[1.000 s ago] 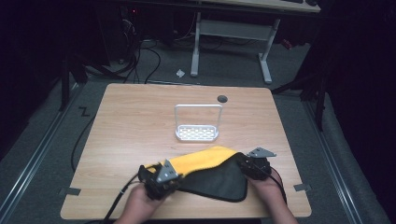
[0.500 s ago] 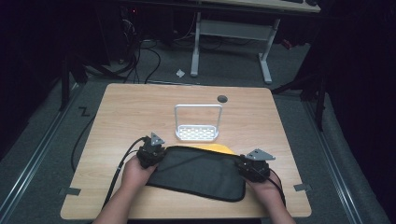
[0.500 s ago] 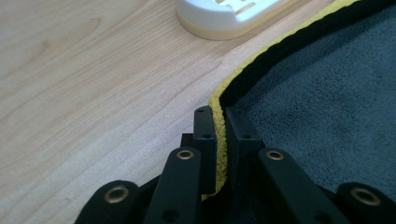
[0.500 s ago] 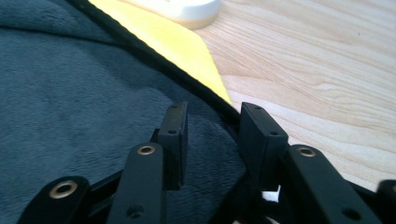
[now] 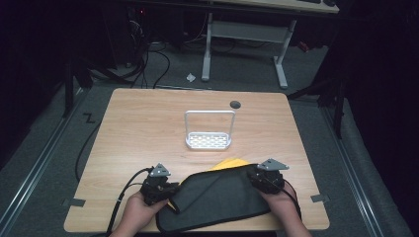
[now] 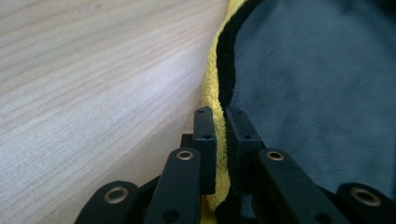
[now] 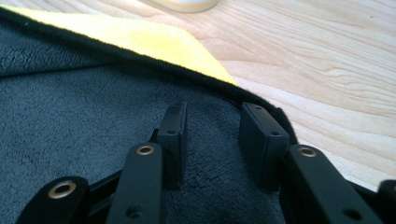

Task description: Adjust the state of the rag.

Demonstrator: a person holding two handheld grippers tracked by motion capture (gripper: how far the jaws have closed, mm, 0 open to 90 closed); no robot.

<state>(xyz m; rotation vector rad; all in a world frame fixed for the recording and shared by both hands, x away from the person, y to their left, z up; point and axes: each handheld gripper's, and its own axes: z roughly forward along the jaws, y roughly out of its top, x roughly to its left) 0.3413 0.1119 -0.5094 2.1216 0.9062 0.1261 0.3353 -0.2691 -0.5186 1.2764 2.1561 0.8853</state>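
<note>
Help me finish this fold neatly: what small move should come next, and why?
Probably close the right gripper on the dark grey microfibre cloth with yellow underside. Its jaws stand apart over the cloth's black-trimmed edge, while the left gripper is shut on the opposite edge; both corners need holding before folding further.

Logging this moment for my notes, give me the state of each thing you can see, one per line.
Cloth: flat on table, partly folded, dark side up, yellow showing.
White rack: upright, empty.
Left claw: shut on cloth edge.
Right claw: open over cloth.
</note>
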